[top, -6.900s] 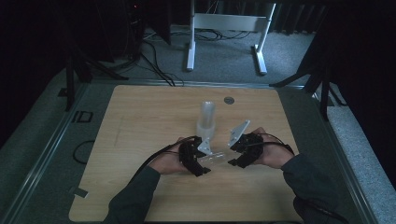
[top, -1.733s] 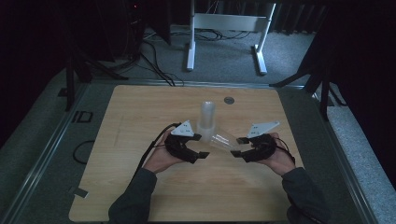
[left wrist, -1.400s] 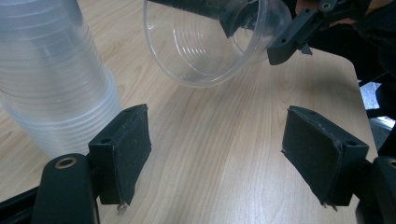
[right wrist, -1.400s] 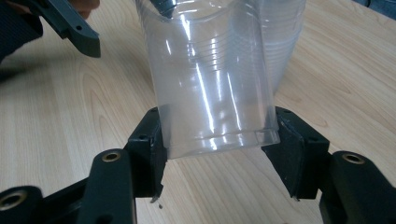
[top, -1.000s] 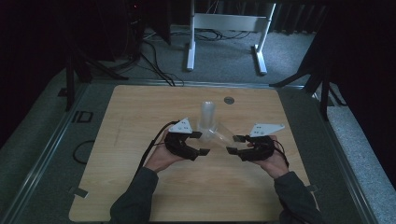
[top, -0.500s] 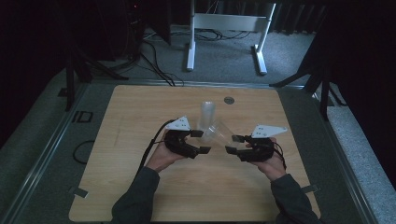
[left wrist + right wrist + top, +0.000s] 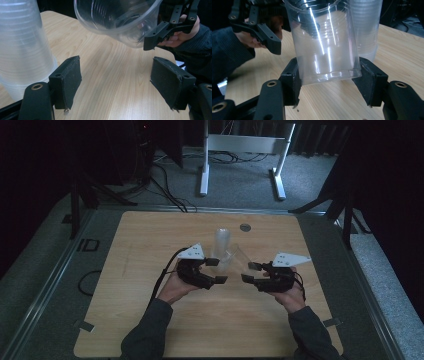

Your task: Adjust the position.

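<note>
The right hand-held gripper clamps the base of a clear ribbed plastic cup, tilted above the light wooden tabletop. The left hand-held gripper, jaws just closing, is released with nothing between them, beside the upright stack of clear cups. Bare tabletop stretches to each edge

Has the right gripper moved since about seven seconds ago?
Yes. The right gripper, shut on a clear cup, now sits farther right of the cup stack standing on the table.
</note>
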`<state>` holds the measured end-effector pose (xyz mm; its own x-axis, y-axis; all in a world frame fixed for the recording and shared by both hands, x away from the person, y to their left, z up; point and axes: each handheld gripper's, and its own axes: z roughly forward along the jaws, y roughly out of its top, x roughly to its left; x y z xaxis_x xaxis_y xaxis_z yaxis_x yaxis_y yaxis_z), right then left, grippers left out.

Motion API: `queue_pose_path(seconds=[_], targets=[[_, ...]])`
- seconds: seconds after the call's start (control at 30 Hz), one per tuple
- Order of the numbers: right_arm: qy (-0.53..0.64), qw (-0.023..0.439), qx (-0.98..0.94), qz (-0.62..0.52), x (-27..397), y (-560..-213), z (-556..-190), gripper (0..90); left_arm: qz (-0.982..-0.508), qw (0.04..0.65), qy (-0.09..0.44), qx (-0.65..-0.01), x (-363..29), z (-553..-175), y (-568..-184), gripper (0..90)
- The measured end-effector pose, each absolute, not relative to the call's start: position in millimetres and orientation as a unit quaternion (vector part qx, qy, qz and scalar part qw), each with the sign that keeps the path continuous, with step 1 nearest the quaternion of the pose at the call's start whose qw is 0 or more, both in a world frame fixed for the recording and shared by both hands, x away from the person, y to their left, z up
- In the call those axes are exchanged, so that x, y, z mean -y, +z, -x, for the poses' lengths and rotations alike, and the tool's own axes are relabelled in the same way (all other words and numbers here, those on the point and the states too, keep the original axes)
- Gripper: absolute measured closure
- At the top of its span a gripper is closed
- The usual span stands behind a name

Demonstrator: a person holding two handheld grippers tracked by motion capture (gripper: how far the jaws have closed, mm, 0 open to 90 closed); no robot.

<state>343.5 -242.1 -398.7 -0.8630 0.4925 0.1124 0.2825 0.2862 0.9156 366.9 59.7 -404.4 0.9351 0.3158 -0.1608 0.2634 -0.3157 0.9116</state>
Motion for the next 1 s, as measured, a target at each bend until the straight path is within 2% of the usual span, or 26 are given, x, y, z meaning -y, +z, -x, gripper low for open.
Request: queue_pose_path(seconds=[0.63, 1.0], targets=[[0.586, 0.099, -0.768, -0.237, 245.3, -391.9, -343.3, 42.2, -0.798, 0.576, 0.026, -0.177, -59.0, -368.8, -389.2, 24.5], [0.615, 0.088, -0.748, -0.233, 244.8, -391.5, -344.5, 42.3, -0.771, 0.610, 0.013, -0.184, -65.1, -370.0, -384.9, 24.4]])
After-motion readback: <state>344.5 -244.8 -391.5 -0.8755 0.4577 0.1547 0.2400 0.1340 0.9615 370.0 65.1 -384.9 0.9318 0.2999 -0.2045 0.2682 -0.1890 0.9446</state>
